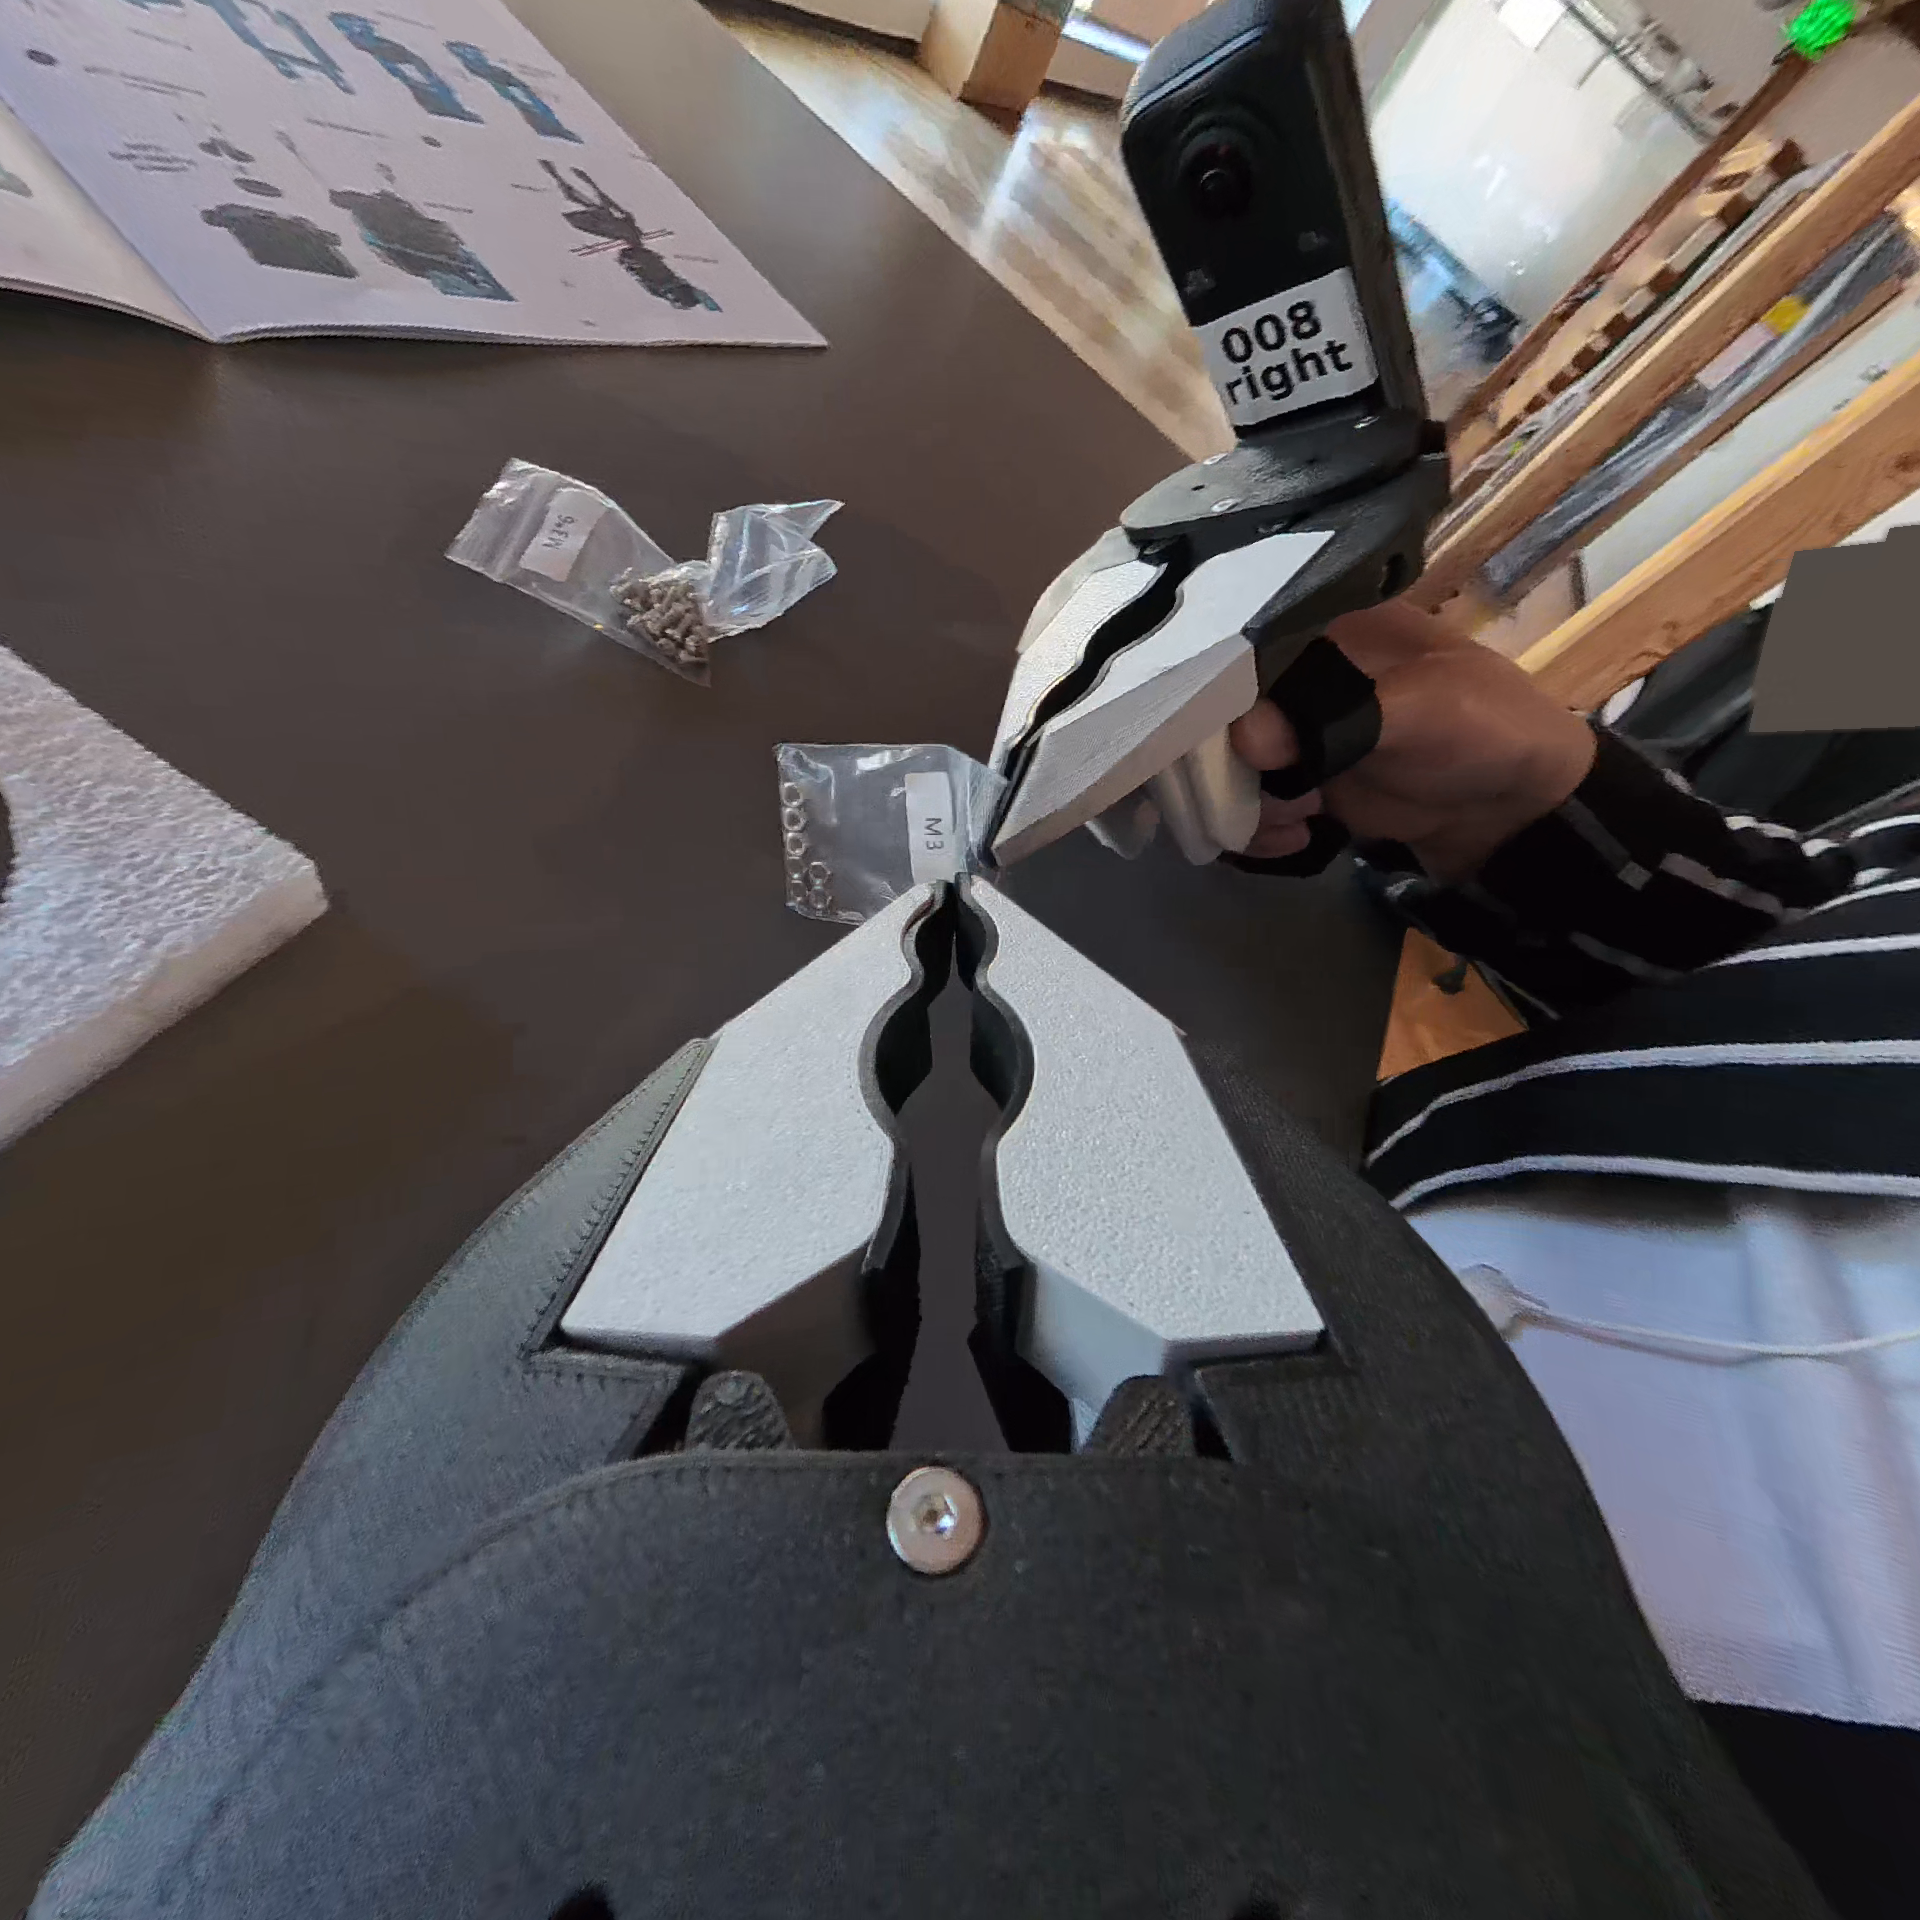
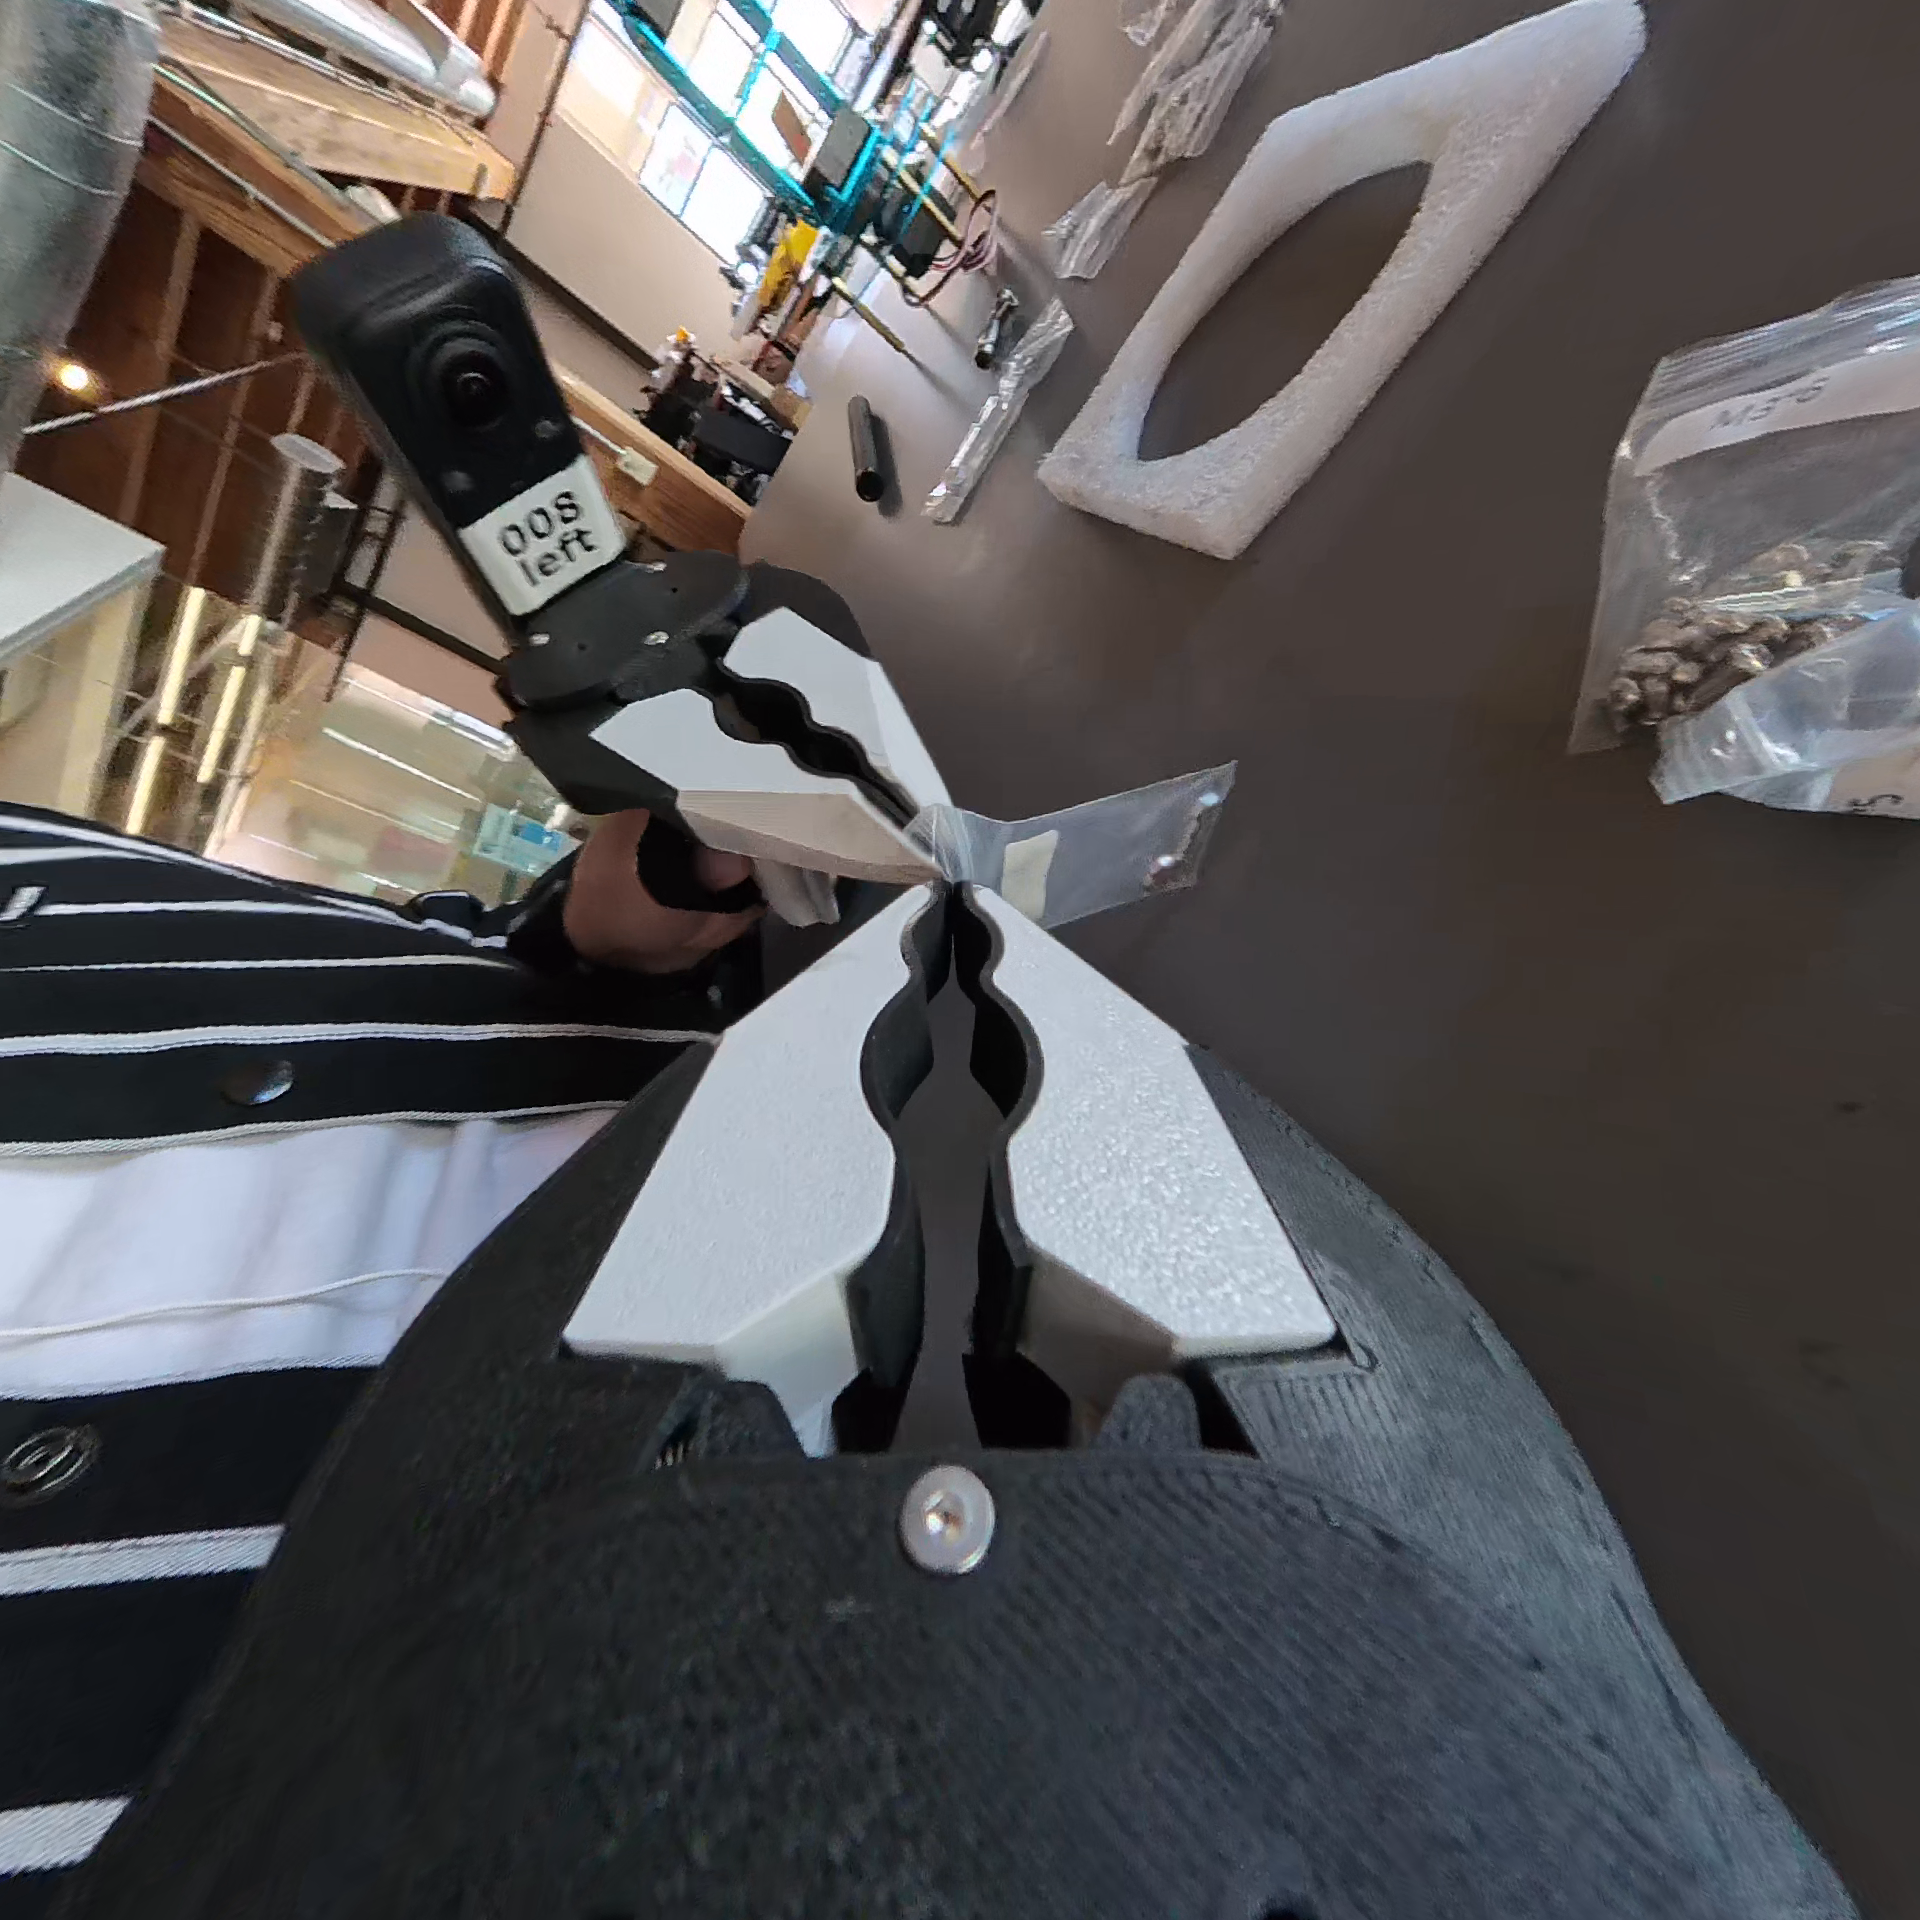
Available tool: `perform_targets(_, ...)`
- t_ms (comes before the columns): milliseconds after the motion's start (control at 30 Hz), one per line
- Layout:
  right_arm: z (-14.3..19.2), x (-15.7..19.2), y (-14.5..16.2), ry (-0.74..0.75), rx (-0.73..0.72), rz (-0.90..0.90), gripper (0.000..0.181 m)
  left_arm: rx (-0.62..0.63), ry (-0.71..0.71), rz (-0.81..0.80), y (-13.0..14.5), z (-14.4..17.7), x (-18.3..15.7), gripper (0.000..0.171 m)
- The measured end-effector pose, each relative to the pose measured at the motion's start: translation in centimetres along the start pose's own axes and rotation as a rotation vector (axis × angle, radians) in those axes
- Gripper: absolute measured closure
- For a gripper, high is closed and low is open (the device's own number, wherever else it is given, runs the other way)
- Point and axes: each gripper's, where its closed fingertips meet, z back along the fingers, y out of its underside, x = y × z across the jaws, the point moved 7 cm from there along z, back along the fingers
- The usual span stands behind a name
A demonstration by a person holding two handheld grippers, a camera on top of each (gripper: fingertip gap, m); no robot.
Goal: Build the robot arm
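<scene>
Small clear bag (image 1: 878, 826) of washers was held above the dark table (image 1: 416, 831), left gripper (image 1: 954, 885) and right gripper (image 1: 995, 831) both clamped on its edge; screw bag (image 1: 623, 582) lay at 11 o'clock

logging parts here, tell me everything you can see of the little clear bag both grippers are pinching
The small clear bag is a thin, see-through plastic pouch bearing a white label strip. A few small metal rings sit at its far end. It hangs lifted above the dark table, pinched at its near edge by both the left gripper and right gripper, both shut on it.
</scene>
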Motion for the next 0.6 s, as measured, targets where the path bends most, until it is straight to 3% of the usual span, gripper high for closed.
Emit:
perform_targets(467,-0.7,-0.6,1.2,0.244,-0.066,0.008,0.181,0.076,-0.297,-0.071,0.6,0.0,0.7,0.171)
perform_targets(600,-0.4,-0.7,1.2,0.256,-0.089,-0.027,0.181,0.051,-0.295,-0.064,0.6,-0.3,0.5,0.171)
